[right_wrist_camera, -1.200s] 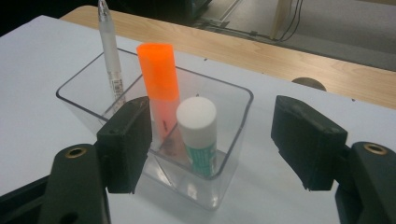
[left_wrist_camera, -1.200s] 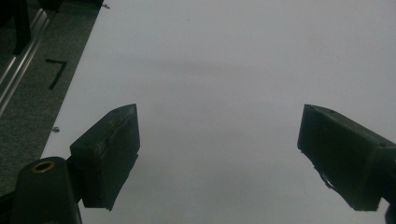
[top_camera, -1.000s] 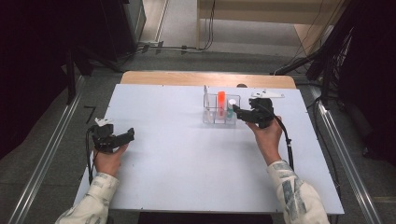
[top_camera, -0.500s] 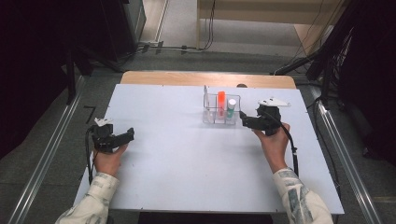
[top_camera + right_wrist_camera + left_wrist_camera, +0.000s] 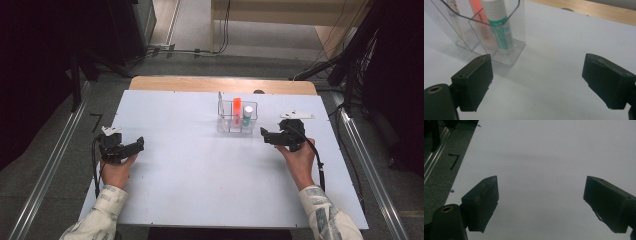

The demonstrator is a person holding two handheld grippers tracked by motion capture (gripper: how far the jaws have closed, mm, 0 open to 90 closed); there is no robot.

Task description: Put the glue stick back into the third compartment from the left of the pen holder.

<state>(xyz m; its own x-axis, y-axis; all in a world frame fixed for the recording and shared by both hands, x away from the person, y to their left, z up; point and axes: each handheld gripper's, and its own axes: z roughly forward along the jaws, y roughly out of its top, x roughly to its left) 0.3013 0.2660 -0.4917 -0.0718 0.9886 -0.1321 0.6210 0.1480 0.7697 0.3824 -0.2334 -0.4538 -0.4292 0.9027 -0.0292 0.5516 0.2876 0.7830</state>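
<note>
Clear plastic organizer (image 5: 238, 121) holds the upright green-labelled glue stick (image 5: 499, 27) in its end compartment nearest the right gripper (image 5: 263, 135), whose empty jaws, just opened wide, stand just beside it.

Right gripper (image 5: 263, 134) is now clear of the clear holder (image 5: 237, 120), drawn back to its right. Its jaws have just been opening, nothing between them.

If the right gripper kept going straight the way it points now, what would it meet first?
Probably the bare table: the open right gripper aims just past the clear organizer holding the green-labelled tube, though depth is uncertain.
</note>
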